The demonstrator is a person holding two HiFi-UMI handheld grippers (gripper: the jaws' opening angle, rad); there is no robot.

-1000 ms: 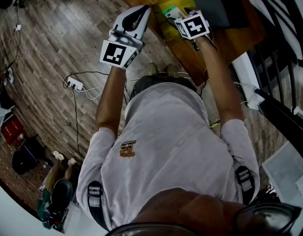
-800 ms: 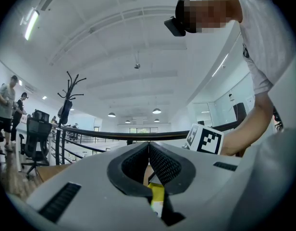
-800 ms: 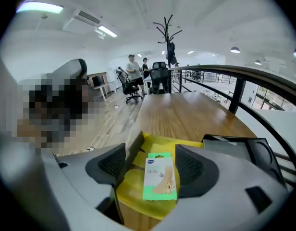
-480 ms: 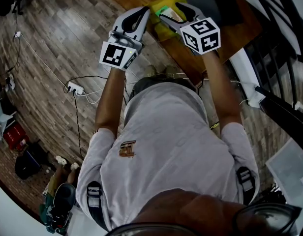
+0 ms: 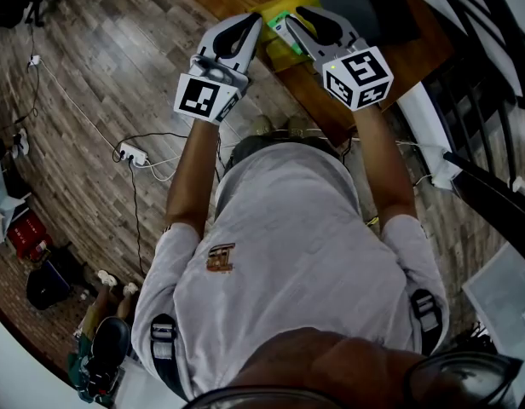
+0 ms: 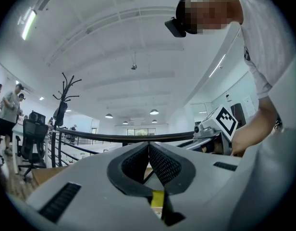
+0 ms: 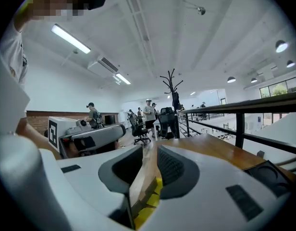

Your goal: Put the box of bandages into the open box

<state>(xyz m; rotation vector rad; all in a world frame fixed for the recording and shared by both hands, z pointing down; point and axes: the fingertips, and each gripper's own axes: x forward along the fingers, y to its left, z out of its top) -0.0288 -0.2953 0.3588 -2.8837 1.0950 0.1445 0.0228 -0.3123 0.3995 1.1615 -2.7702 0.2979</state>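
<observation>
The box of bandages (image 5: 281, 25) is thin, green and white. It is being held just above the yellow open box (image 5: 284, 56), clamped edge-on in the right claw (image 5: 293, 17), whose jaws have just been closing onto it. It is being judged light, card-walled and easily crushed. A hold across its two broad faces with mild pressure is being favoured, since glossy card may slip. The left claw (image 5: 252, 22) is being held just beside the yellow open box's left edge, jaws together, with nothing being seen between the pads. The yellow open box is being carried by the wooden counter (image 5: 416, 54) — a dark flat thing (image 5: 365, 7) is lying just beyond it.
</observation>
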